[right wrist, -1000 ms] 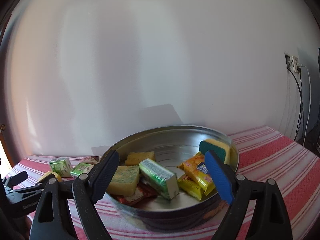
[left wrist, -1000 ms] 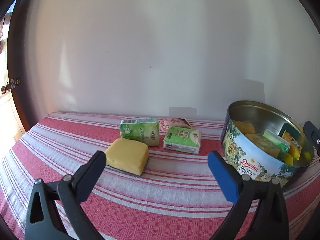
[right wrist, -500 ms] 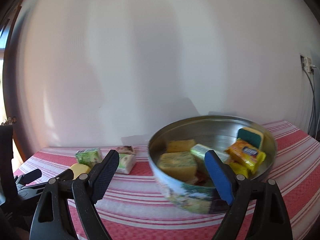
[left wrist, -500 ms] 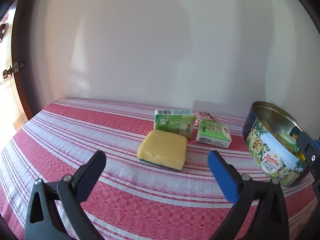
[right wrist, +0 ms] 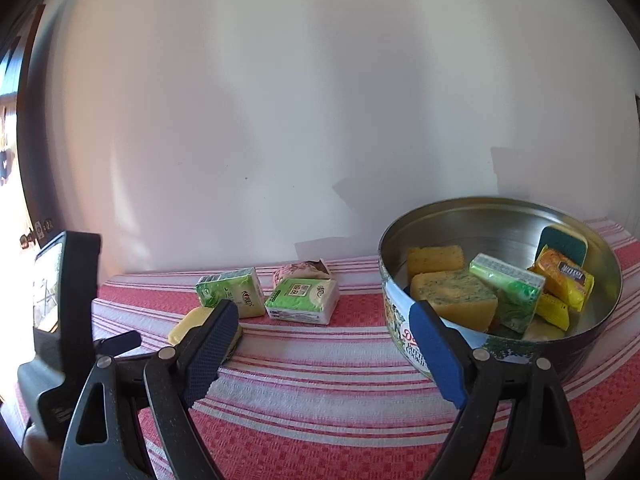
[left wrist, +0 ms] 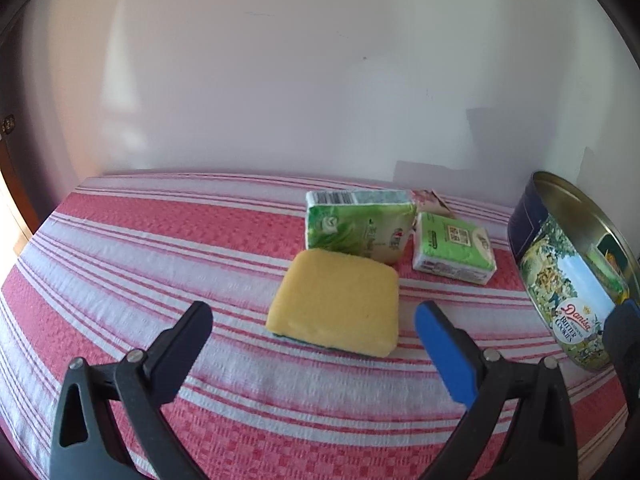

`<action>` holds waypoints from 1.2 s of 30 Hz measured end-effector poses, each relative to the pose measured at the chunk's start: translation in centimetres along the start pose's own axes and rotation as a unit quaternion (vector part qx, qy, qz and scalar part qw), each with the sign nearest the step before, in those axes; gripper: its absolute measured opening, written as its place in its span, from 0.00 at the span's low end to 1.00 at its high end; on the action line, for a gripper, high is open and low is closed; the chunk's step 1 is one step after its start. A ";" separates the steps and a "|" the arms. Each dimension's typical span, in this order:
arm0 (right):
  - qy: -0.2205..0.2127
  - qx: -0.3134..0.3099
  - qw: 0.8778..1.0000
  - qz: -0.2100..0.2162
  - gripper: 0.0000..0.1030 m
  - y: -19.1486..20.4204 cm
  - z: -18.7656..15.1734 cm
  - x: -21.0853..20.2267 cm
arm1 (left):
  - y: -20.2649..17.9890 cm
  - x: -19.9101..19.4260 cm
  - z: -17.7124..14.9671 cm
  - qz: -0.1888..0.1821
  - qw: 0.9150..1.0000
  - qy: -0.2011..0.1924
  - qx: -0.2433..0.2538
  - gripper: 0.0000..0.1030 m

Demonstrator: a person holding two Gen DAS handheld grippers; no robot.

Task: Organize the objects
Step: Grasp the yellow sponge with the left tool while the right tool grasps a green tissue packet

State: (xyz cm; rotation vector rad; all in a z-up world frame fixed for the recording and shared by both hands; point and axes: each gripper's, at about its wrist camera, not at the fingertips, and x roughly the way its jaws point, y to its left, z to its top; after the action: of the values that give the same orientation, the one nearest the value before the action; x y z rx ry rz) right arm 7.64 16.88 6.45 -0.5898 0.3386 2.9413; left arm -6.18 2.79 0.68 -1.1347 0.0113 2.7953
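Yellow sponge [left wrist: 336,304] nearer now on red-striped tablecloth [left wrist: 160,240], white wall [left wrist: 280,80] behind.

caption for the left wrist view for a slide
Open left gripper facing a yellow sponge on the striped tablecloth, tissue packs and cookie tin behind.

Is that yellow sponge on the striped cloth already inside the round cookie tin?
No, the yellow sponge lies on the tablecloth, well apart from the cookie tin, in front of two green tissue packs.
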 end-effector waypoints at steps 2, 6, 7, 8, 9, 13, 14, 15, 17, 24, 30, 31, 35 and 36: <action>0.013 0.009 1.000 0.009 0.86 -0.4 -0.1 0.3 | 0.1 1.2 0.2 -0.001 1.000 0.026 -0.004 0.96; 0.028 0.019 0.999 0.018 0.86 -0.8 -0.3 0.9 | 1.2 2.7 0.2 -0.049 0.997 0.060 -0.030 0.75; 0.030 0.019 0.999 0.018 0.86 -0.8 -0.3 1.0 | 1.6 2.6 0.1 -0.057 0.996 0.057 -0.038 0.68; 0.031 0.019 0.999 0.020 0.86 -0.7 -0.3 1.0 | 1.9 2.6 0.1 -0.064 0.995 0.056 -0.045 0.68; 0.032 0.019 0.999 0.020 0.86 -0.6 -0.3 1.0 | 2.2 2.5 0.0 -0.070 0.995 0.053 -0.052 0.68; 0.035 0.021 0.999 0.021 0.86 -0.6 -0.4 0.9 | 3.5 1.1 -0.3 -0.040 0.997 0.020 -0.066 0.68; 0.036 0.022 0.999 0.020 0.86 -0.6 -0.3 1.0 | 3.8 0.3 -0.2 -0.018 0.998 0.003 -0.061 0.68; 0.037 0.021 0.999 0.021 0.86 -0.6 -0.3 1.0 | 4.0 -0.4 0.0 0.003 0.998 -0.017 -0.055 0.68; 0.042 0.016 0.999 0.022 0.86 -0.3 -0.3 1.3 | 4.3 -1.9 0.4 0.034 0.997 -0.055 -0.047 0.68; 0.090 0.005 0.995 0.034 0.86 2.0 -0.1 5.4 | 5.1 -2.3 0.4 0.057 0.994 -0.075 -0.053 0.68; 0.145 0.022 0.989 -0.003 0.85 3.0 0.4 10.5 | 5.7 -1.8 0.5 0.061 0.994 -0.065 -0.061 0.68; 0.154 0.031 0.988 -0.009 0.85 2.9 0.5 11.4 | 5.8 -1.8 0.5 0.064 0.994 -0.065 -0.061 0.68; 0.176 0.053 0.982 -0.037 0.85 2.1 0.9 13.8 | 6.2 -1.3 0.5 0.066 0.994 -0.059 -0.067 0.68; 0.181 0.057 0.981 -0.041 0.85 2.0 1.0 14.4 | 6.3 -1.1 0.5 0.068 0.994 -0.057 -0.067 0.68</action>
State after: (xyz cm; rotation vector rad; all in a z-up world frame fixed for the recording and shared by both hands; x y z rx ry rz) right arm -6.22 16.30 2.13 -1.0955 0.5001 2.7034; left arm -6.49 -3.54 1.60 -1.0345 -0.1150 3.0196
